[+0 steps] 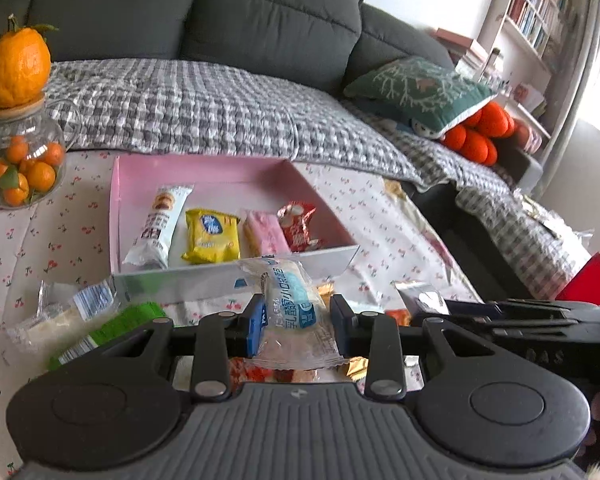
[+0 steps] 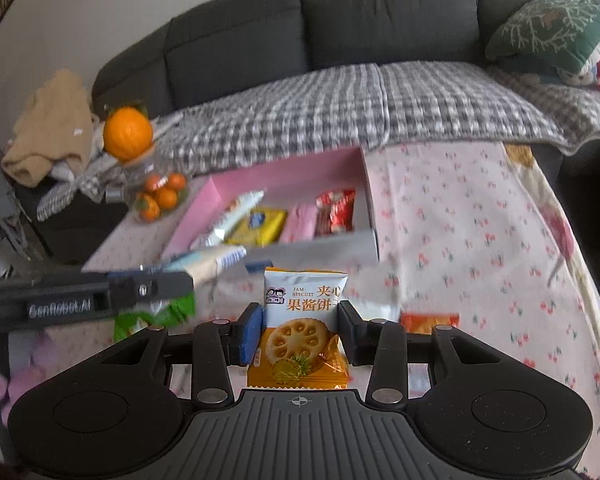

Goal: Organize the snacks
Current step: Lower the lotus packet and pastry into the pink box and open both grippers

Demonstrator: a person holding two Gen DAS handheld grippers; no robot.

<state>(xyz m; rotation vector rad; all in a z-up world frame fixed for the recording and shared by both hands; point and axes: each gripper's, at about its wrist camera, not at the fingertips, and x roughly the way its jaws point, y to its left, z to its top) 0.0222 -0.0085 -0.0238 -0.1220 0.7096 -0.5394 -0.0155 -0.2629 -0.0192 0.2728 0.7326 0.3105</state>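
Note:
My left gripper (image 1: 297, 322) is shut on a clear packet with a white and blue cake (image 1: 296, 304), held above the table in front of the pink box (image 1: 204, 174). My right gripper (image 2: 300, 330) is shut on an orange and white jam biscuit packet (image 2: 302, 320), lifted off the cloth. The box holds a white bar (image 1: 158, 224), a yellow packet (image 1: 211, 236), a pink packet (image 1: 266, 234) and a red packet (image 1: 298, 226). In the right wrist view the left gripper's body (image 2: 88, 302) reaches in from the left with its packet (image 2: 208, 264).
Loose snacks lie on the floral cloth: a green packet (image 1: 116, 328), a clear packet (image 1: 56, 312) and a silver one (image 1: 420, 298). A glass jar of small oranges (image 1: 24, 164) with a large orange (image 1: 18, 66) on top stands left. A grey sofa lies behind.

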